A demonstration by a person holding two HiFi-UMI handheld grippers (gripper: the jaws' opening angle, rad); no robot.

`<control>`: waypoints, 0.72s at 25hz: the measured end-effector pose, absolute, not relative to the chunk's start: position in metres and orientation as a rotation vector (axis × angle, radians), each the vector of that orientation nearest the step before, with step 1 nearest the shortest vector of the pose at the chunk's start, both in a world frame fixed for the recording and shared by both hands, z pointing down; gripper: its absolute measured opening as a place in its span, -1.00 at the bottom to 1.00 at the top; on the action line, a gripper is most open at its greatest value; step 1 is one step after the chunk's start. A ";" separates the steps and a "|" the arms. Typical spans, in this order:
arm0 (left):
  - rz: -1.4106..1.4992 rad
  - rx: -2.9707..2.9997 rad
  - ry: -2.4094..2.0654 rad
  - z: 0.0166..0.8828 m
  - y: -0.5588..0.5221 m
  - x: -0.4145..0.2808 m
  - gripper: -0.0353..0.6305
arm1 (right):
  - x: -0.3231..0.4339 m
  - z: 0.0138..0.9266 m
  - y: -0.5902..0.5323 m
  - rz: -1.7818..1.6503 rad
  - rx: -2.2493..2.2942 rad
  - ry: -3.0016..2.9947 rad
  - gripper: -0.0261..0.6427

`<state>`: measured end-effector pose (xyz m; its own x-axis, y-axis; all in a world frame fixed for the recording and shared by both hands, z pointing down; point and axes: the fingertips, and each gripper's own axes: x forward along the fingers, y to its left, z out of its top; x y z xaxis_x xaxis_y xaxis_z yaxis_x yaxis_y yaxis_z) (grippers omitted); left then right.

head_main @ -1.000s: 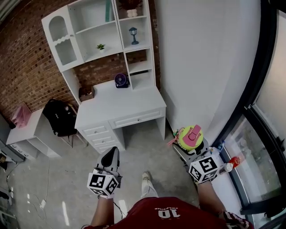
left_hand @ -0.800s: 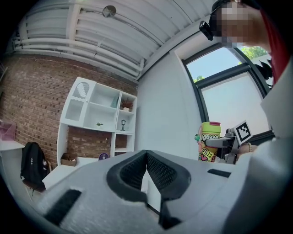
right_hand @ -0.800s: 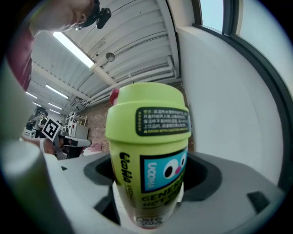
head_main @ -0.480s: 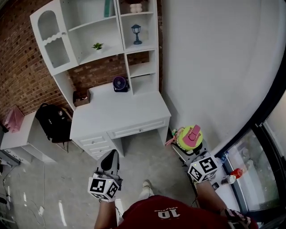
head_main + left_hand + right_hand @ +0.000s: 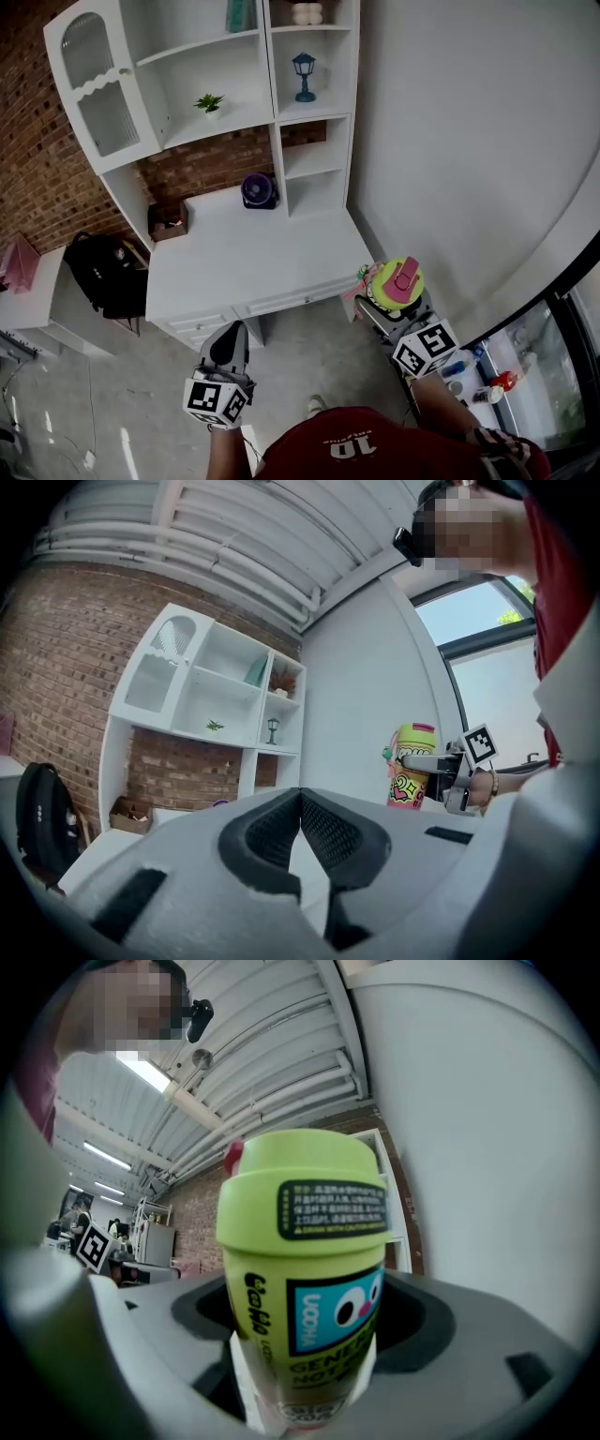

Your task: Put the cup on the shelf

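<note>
My right gripper [image 5: 397,298] had its jaws clamped on the upright cup [image 5: 397,282], in the air beside the table [image 5: 262,253]. My left gripper [image 5: 231,334] had its jaws together, empty. The shelf [image 5: 265,75] held a plant [image 5: 210,103] and a lamp [image 5: 304,75], and it looked nearer than a second before.

I see a red brick wall [image 5: 37,141] meeting a plain white wall [image 5: 469,141], with a white desk [image 5: 253,253] and its white shelf unit [image 5: 187,84] in the corner (grey concrete floor [image 5: 309,347] below); a dark-framed window [image 5: 548,370] sits low on the right.
</note>
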<state>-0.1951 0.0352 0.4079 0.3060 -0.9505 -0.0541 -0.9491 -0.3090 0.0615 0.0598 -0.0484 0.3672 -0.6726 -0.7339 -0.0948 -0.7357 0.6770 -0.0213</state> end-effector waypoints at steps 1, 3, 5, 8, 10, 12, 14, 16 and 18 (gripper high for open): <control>-0.130 2.526 -1.832 0.407 0.027 -0.202 -0.91 | 0.054 0.366 -0.056 0.023 -1.230 2.790 0.28; -0.136 2.541 -1.816 0.406 0.015 -0.212 -0.91 | 0.046 0.364 -0.067 0.018 -1.246 2.789 0.28; -0.144 2.554 -1.795 0.409 0.005 -0.219 -0.91 | 0.040 0.362 -0.074 0.014 -1.263 2.783 0.28; -0.150 2.556 -1.764 0.417 -0.006 -0.220 -0.91 | 0.036 0.365 -0.083 -0.003 -1.301 2.794 0.28; -0.141 2.552 -1.744 0.424 -0.010 -0.219 -0.91 | 0.037 0.370 -0.089 -0.019 -1.322 2.808 0.28; -0.135 2.538 -1.731 0.432 -0.015 -0.219 -0.91 | 0.039 0.371 -0.096 -0.033 -1.335 2.816 0.28; -0.139 2.516 -1.727 0.438 -0.021 -0.221 -0.91 | 0.040 0.370 -0.103 -0.037 -1.345 2.821 0.28; -0.146 2.496 -1.728 0.445 -0.025 -0.224 -0.91 | 0.040 0.372 -0.111 -0.037 -1.351 2.829 0.28; -0.145 2.478 -1.741 0.451 -0.028 -0.227 -0.91 | 0.038 0.374 -0.122 -0.037 -1.345 2.837 0.28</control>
